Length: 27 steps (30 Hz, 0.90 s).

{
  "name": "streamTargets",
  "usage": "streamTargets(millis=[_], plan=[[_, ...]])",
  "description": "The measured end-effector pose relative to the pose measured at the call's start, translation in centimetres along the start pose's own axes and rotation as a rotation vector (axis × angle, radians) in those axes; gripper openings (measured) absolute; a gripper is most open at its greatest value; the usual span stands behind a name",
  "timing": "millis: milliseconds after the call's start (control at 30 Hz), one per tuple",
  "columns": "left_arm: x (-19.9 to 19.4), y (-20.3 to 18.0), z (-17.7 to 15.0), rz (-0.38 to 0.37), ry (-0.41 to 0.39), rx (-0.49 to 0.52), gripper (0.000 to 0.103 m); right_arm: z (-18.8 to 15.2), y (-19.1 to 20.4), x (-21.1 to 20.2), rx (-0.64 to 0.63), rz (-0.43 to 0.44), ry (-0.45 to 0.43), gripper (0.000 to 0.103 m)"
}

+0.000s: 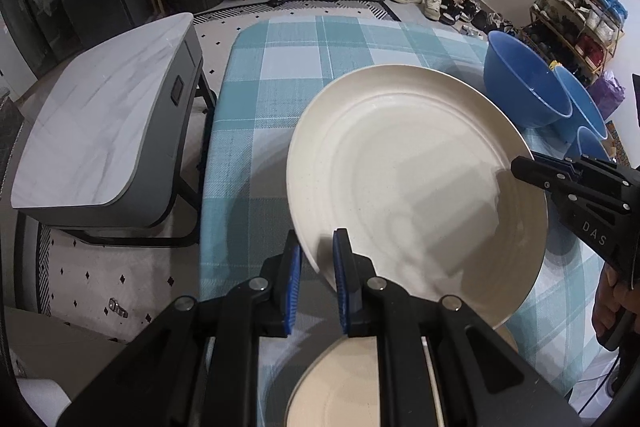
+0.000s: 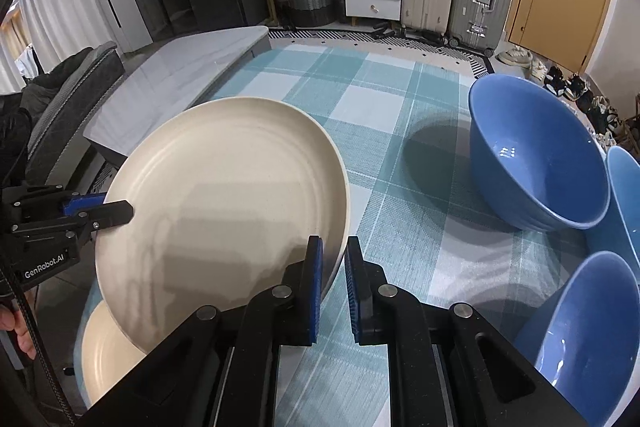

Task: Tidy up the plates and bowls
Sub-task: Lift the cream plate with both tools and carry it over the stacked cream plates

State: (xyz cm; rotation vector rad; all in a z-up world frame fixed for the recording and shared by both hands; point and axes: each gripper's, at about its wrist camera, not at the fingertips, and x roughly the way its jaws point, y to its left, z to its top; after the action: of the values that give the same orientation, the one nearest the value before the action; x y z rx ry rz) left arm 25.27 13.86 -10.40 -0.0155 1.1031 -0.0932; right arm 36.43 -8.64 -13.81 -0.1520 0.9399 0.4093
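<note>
A large cream plate (image 1: 416,187) (image 2: 224,207) hangs tilted above the checked tablecloth, held from both sides. My left gripper (image 1: 318,247) (image 2: 116,209) is shut on its left rim, blue pads on either face. On the opposite rim, my right gripper (image 2: 334,251) (image 1: 524,165) is shut as well. Under the lifted plate a second cream plate (image 1: 340,387) (image 2: 104,359) lies on the cloth, partly hidden by the fingers. Three blue bowls stand at the right: a big one (image 2: 536,155) (image 1: 524,87) and two more (image 2: 628,195) (image 2: 592,327) near the edge.
The table with its teal checked cloth (image 1: 280,67) (image 2: 360,87) stretches ahead. A grey marble-topped side table (image 1: 108,131) (image 2: 172,79) adjoins its left side. A person's hand (image 1: 616,299) grips the right handle. Suitcases, drawers and a shoe rack (image 1: 576,23) line the room's far side.
</note>
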Motion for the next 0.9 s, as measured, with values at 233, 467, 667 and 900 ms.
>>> streamTargets(millis=[233,467,667,900], plan=[[-1.9,-0.5,-2.2,0.027,-0.015,0.004,0.014,-1.5,1.2,-2.4,-0.018,0.011,-0.021,0.011],[-3.4,0.0,-5.6,0.040,-0.015,-0.013,0.014,-4.4,3.0,-3.3,-0.030,0.048,-0.015,0.011],[-3.8,0.3,-8.7,0.049,-0.002,-0.026,0.014,-6.9,5.0,-4.2,-0.076,0.039,-0.024,0.011],[-4.2,0.5,-11.9,0.049,0.019,-0.048,0.015,-9.8,7.3,-4.9,-0.130,0.016,-0.038,0.011]])
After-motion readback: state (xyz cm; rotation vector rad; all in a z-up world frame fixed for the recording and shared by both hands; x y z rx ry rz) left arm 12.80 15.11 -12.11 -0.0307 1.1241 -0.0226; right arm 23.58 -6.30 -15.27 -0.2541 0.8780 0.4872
